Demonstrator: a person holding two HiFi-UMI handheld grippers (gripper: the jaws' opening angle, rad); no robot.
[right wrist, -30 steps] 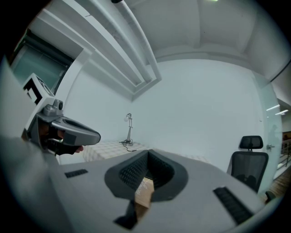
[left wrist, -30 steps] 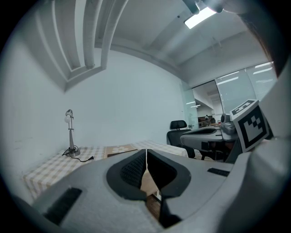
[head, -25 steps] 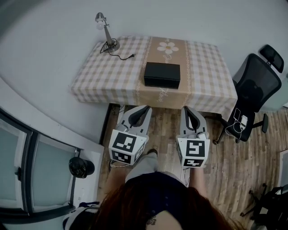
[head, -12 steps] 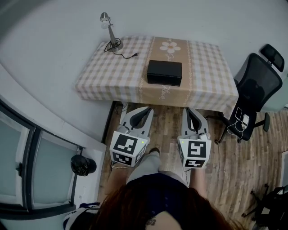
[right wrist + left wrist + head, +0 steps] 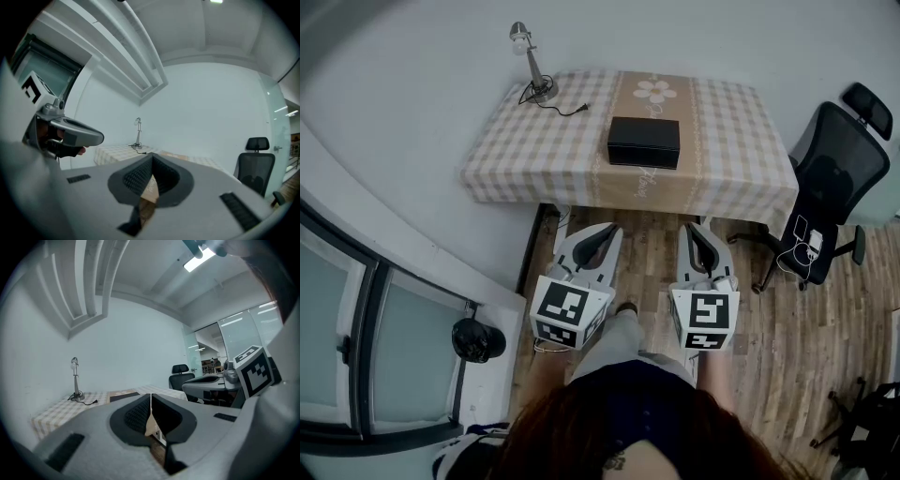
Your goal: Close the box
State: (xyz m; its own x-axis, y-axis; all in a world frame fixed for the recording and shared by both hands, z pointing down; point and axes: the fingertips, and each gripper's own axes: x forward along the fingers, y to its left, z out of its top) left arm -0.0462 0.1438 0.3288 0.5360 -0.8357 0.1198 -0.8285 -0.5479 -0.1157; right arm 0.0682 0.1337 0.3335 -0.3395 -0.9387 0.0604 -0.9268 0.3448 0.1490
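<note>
The left gripper [image 5: 602,232] and the right gripper [image 5: 695,231] were held side by side, low over the wood floor [image 5: 769,300], each with its jaws pressed together and nothing between them. The same closed, empty jaws were seen in the left gripper view [image 5: 151,398] and the right gripper view [image 5: 152,160]. Both grippers were pointed toward the table [image 5: 534,141] but were kept well apart from it, short of its near edge. The table was covered by a checked cloth with a tan runner [image 5: 654,94] down the middle. The black box [image 5: 644,142] was set on that runner, near the middle of the table, touched by neither gripper; whether its lid was fully down could not be told. A desk lamp [image 5: 528,61] was stood at the far left corner of the table, its cable [image 5: 567,109] laid across the cloth. A black office chair [image 5: 834,178] was parked just beside the table's right end.
</note>
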